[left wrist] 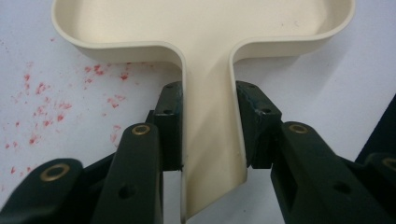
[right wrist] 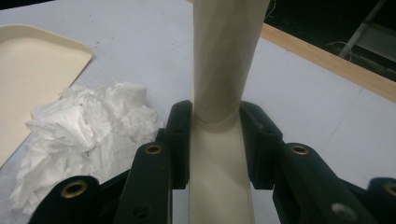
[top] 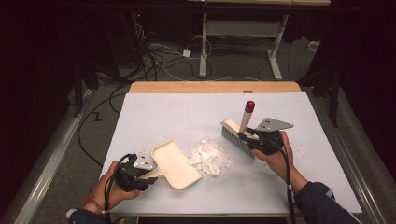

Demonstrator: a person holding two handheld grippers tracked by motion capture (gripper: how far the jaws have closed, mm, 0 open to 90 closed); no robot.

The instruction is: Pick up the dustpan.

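— White table (top: 289, 186), with a wooden strip along its far edge and a dark floor full of cables (top: 154, 60) beyond. What have you got in hand?

— My left gripper (top: 152, 173) is clenched on the stem of the dustpan (top: 175, 163); in the left gripper view both jaws press the flat cream handle (left wrist: 210, 140) from either side. My right gripper (top: 250, 135) is clamped on the brush (top: 236, 137), gripping its round handle (right wrist: 219, 70) near the base.

— Where does all that sit?

— Take the crumpled paper (top: 210, 156) as the mark. The dustpan lies just left of it, mouth turned toward it, very near but I cannot tell if it touches. The brush stands just right of the paper, bristles down on the table, its red-tipped handle (top: 250, 106) tilting up and away.

— Anything in the way?

— Between pan and brush there is just the paper. Red specks (left wrist: 42, 102) dot the table to the left of the pan's handle. Behind the table, past the paper, stand the legs of a white frame (top: 203, 46) among the cables.
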